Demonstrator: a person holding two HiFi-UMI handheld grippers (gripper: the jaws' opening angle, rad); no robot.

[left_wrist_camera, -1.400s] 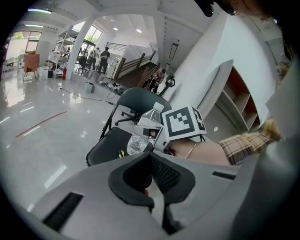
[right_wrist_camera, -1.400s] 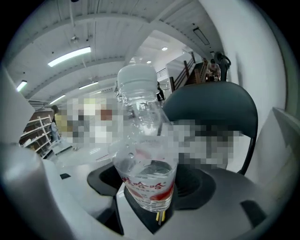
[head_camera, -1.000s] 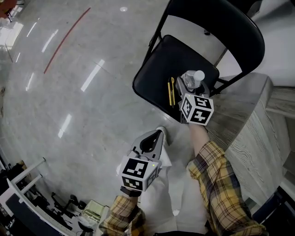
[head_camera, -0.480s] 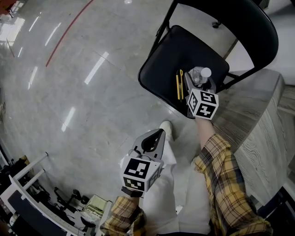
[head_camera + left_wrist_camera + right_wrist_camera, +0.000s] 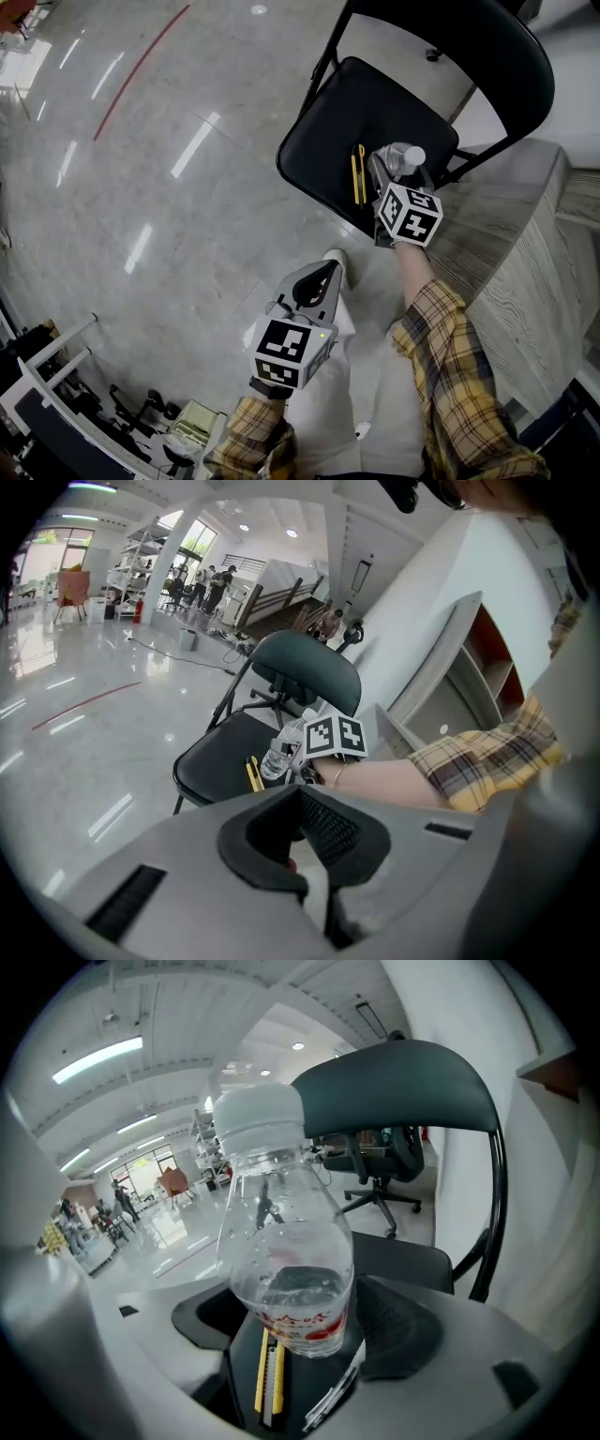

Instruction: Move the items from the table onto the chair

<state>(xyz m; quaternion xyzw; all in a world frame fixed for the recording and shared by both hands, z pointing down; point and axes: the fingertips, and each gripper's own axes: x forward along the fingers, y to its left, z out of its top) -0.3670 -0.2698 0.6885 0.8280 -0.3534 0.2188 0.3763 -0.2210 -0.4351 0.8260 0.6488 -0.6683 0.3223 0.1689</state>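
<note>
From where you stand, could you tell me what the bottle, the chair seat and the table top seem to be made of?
The bottle: clear glossy plastic, see-through. The chair seat: black padded vinyl or similar, faint sheen. The table top: grey wood-grain, matte; probably laminate, possibly real wood.

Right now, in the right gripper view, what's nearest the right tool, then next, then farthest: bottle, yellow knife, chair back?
1. Bottle, between the opening jaws of the right tool.
2. Yellow knife, on the seat.
3. Chair back, behind, upper right.
</note>
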